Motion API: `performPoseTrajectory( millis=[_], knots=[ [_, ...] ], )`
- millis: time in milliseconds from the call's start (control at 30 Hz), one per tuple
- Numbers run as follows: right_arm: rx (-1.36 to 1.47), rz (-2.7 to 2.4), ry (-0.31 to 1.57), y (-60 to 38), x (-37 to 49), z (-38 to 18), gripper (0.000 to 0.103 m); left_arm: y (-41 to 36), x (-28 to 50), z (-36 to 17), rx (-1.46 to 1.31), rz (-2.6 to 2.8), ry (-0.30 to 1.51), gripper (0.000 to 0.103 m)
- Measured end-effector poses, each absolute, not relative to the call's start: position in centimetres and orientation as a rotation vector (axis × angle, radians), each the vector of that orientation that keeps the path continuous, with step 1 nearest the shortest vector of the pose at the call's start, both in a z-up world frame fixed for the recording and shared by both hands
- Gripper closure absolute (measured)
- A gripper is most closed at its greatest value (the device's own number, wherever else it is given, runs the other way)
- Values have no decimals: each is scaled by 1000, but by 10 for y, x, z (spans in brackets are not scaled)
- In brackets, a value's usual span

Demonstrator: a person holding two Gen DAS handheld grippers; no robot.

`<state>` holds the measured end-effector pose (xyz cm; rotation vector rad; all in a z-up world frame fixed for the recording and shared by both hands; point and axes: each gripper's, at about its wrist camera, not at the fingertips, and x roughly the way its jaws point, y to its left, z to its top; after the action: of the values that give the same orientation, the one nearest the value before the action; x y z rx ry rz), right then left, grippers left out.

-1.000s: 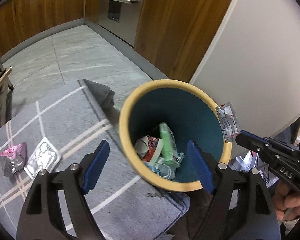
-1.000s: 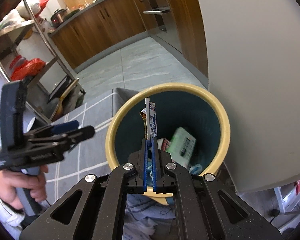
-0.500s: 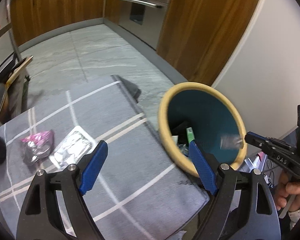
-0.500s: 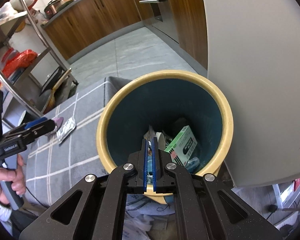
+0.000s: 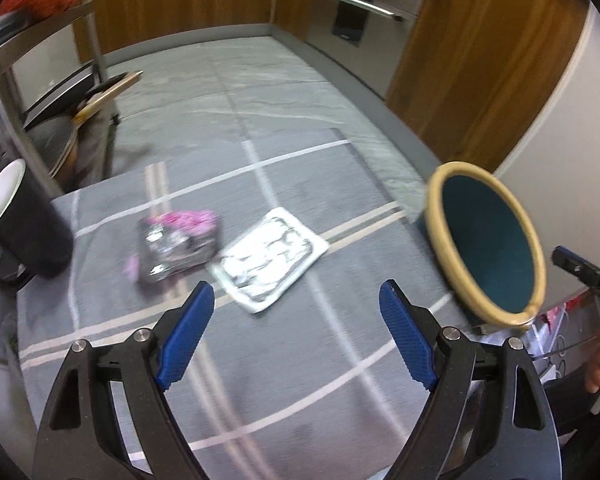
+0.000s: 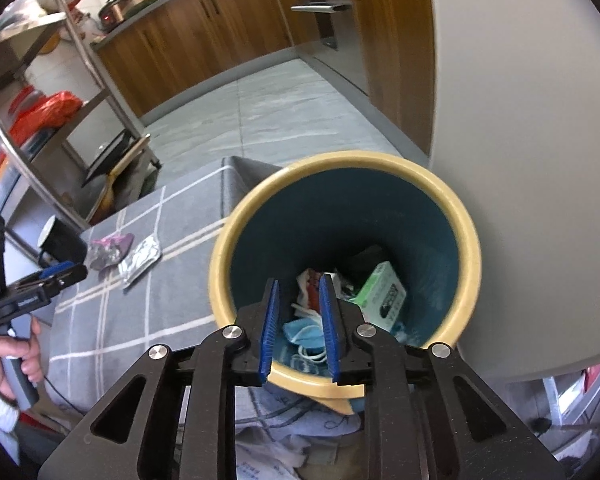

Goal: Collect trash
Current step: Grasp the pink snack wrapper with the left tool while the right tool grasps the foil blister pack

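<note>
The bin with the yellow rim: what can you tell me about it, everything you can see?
The bin is round, with a thick pale yellow rim and a dark teal inside; it looks like plastic. It stands upright beside the grey checked cloth, near a white wall. At the bottom lie a green and white box, a blue face mask and crumpled wrappers. The right claw hangs open over its mouth, holding nothing.
</note>
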<state>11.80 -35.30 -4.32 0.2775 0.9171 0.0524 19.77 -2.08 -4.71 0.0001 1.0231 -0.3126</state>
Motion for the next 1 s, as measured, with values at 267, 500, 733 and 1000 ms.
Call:
performPoseTrajectory(
  millis=[267, 500, 733, 1000],
  knots=[
    [257, 125, 914, -323, 125, -35, 65, 27, 213, -71, 2, -213, 1059, 19],
    [218, 185, 926, -289, 130, -33, 59, 41, 243, -79, -7, -177, 1037, 17],
    [197, 232, 951, -263, 136, -39, 59, 62, 277, -106, -75, -133, 1074, 31],
    [163, 273, 991, -233, 142, -47, 59, 66, 299, -130, -94, -136, 1116, 101]
  ],
)
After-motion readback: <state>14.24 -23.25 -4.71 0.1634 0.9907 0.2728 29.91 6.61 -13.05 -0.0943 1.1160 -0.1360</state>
